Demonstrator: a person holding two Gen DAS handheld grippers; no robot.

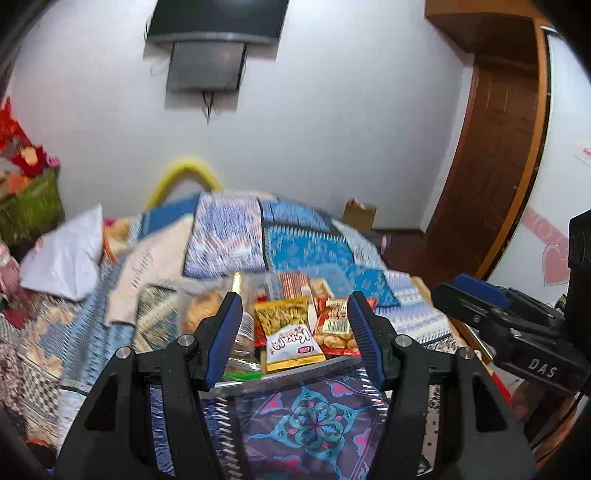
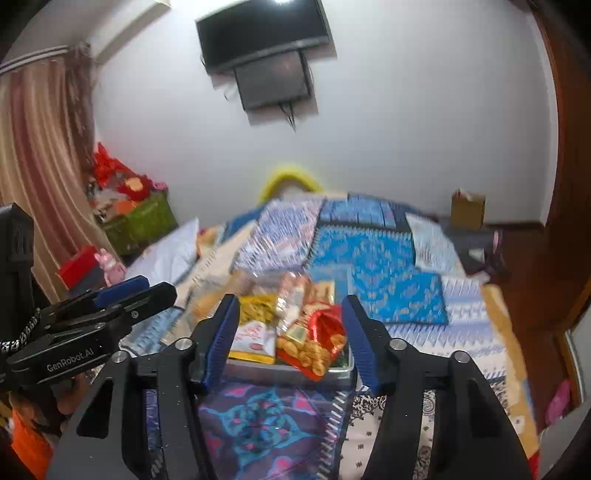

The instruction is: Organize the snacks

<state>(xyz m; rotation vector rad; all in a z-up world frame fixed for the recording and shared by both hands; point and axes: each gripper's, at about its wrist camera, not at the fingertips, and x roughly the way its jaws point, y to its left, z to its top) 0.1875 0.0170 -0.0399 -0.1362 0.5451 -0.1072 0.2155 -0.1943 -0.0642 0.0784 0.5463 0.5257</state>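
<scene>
White wall [image 2: 406,110] w/ mounted TV [image 2: 262,33], patchwork bedspread [image 2: 369,254].

We see snacks piled in a shallow metal tray [image 1: 295,373] just ahead of the left claw [image 1: 291,314]. Yellow-white packet [image 1: 290,336] lies flat, dead centre between its tips; red peanut packet [image 1: 334,328] touches its right side; clear bag of fried pieces [image 1: 201,314] sits left.

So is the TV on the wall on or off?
Off: the TV screen is dark, showing no picture in either view.
</scene>
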